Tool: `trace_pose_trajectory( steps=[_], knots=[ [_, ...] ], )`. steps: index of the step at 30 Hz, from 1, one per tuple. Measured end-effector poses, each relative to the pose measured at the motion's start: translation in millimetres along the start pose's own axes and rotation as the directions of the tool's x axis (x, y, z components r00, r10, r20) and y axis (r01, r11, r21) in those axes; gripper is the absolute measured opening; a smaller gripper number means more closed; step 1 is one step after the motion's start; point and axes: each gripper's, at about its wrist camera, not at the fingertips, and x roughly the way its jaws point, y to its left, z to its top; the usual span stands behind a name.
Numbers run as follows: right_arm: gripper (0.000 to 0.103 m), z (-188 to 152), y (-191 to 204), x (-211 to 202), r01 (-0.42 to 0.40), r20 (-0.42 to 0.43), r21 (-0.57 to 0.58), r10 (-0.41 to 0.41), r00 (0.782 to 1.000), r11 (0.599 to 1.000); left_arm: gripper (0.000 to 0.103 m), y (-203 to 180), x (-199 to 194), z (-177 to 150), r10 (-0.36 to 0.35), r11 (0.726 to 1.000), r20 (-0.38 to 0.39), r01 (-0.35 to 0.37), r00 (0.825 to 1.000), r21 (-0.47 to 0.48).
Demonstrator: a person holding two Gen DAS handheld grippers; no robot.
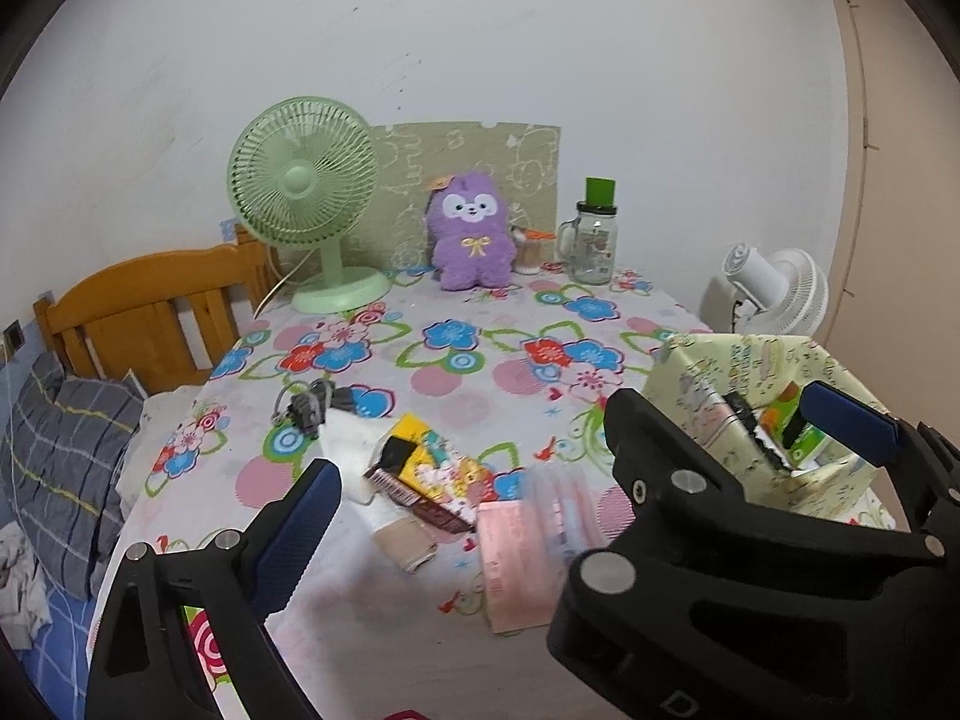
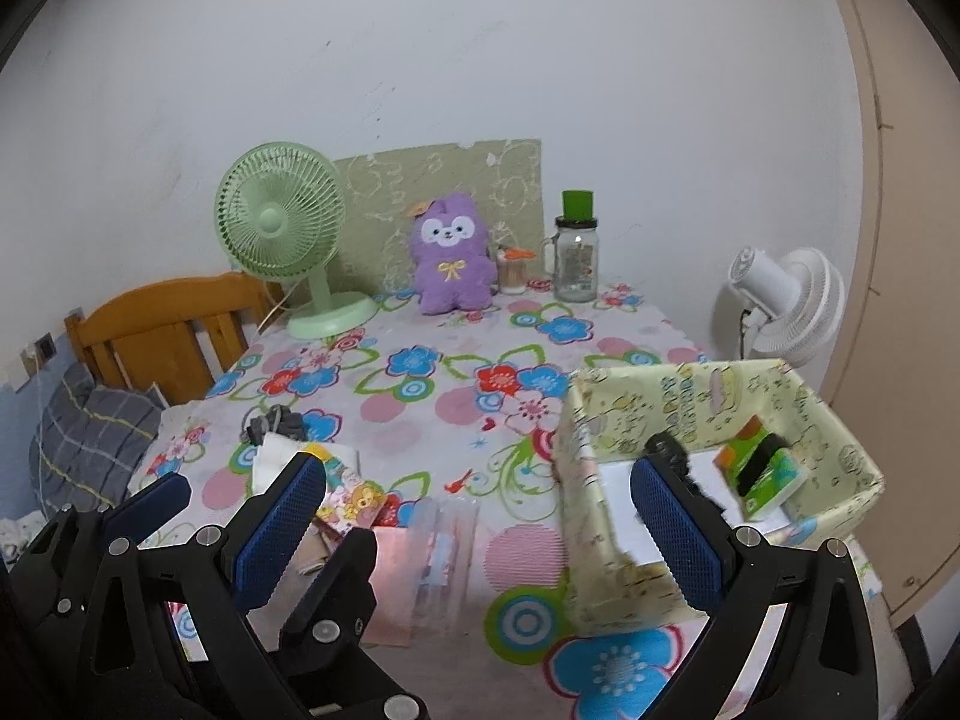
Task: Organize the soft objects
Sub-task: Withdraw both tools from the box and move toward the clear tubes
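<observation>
Both claws stand spread and empty: the left gripper (image 1: 474, 480) hangs over the loose pile near the table's (image 1: 456, 360) front edge, the right gripper (image 2: 480, 510) between pile and fabric bin (image 2: 600, 510). Step in hand looks like reaching for another piece. Pink packet (image 1: 516, 564) lies nearest; the bin at the front right corner already holds some. Next: lower, pinch, carry right.

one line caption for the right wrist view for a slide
Open right gripper above a floral tablecloth, between scattered packets and a fabric storage box already holding items.
</observation>
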Motion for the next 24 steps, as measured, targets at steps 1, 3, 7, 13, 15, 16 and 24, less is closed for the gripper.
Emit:
trace_pose_trajectory(
  steps=[1, 3, 7, 13, 15, 16, 24],
  knots=[
    [0.103, -1.4, 1.8, 2.0, -0.002, -0.002, -0.001, 0.002, 1.000, 1.000, 0.097, 2.0, 1.5, -1.0, 0.004, 1.000, -0.001, -0.004, 1.000, -0.002],
    [0.103, -3.7, 4.8, 5.1, -0.005, -0.006, -0.006, 0.005, 1.000, 1.000, 0.096, 6.3, 4.2, -3.6, 0.011, 1.000, -0.004, -0.011, 1.000, -0.008],
    [0.103, -7.7, 12.4, 11.9, -0.014, -0.017, -0.015, 0.014, 1.000, 1.000, 0.096, 14.5, 9.0, -9.3, 0.017, 1.000, -0.010, -0.017, 1.000, -0.020],
    [0.103, -16.8, 20.4, 25.0, -0.027, -0.048, -0.023, 0.026, 0.999, 0.999, 0.096, 24.1, 19.9, -18.8, 0.038, 0.999, -0.043, -0.040, 0.998, -0.026],
    [0.101, -20.3, 23.3, 31.3, -0.034, -0.064, -0.026, 0.033, 0.997, 0.999, 0.095, 27.6, 23.6, -21.5, 0.039, 0.999, -0.055, -0.040, 0.998, -0.033],
    [0.099, -21.7, 24.1, 33.1, -0.040, -0.066, -0.025, 0.038, 0.997, 0.999, 0.095, 29.6, 25.2, -22.9, 0.040, 0.998, -0.060, -0.042, 0.997, -0.037],
    [0.093, -31.3, 32.7, 55.0, -0.073, -0.126, -0.025, 0.069, 0.990, 0.997, 0.095, 40.0, 41.5, -31.4, 0.051, 0.997, -0.106, -0.056, 0.993, -0.048]
  ],
)
